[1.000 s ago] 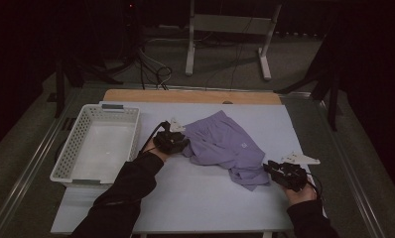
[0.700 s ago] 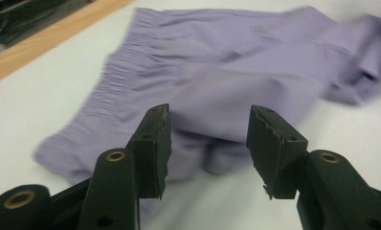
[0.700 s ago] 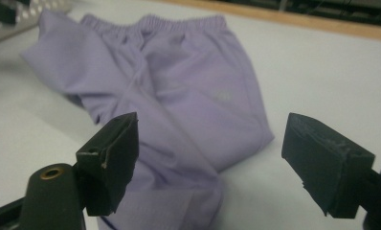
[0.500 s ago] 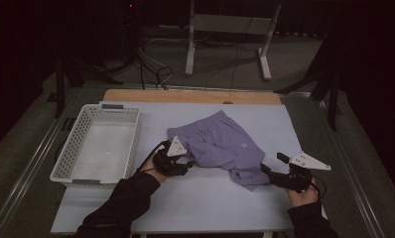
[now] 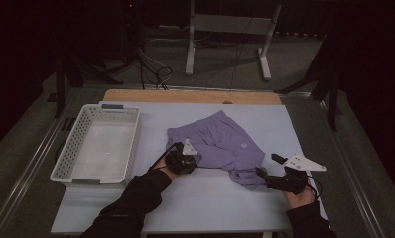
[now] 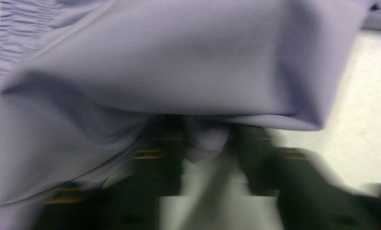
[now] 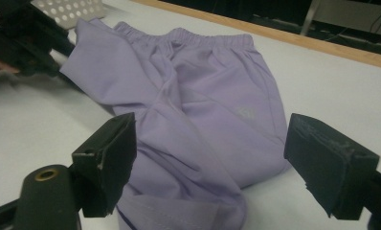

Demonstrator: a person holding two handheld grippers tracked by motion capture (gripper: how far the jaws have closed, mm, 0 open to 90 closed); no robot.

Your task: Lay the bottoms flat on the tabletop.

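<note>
Left gripper is pinching a fold of the shorts at their near-left edge; in its own view my jaws meet on a tuck of the purple cloth, though that picture is blurred. Right gripper has its jaws spread wide, just off the shorts' near-right corner, holding nothing.

The shorts lie rumpled mid-table, elastic waistband on the far side from me, one leg folded over itself at the near end. I judge them light, limp and thin: they will sag and slide from any single pinch, so I'd grip doubled edges — hem or waistband — one per gripper, not the flat middle.

Count: one pair of shorts, two grippers. Left of the shorts, one white basket, nothing in it. Under the shorts, one pale table.
</note>
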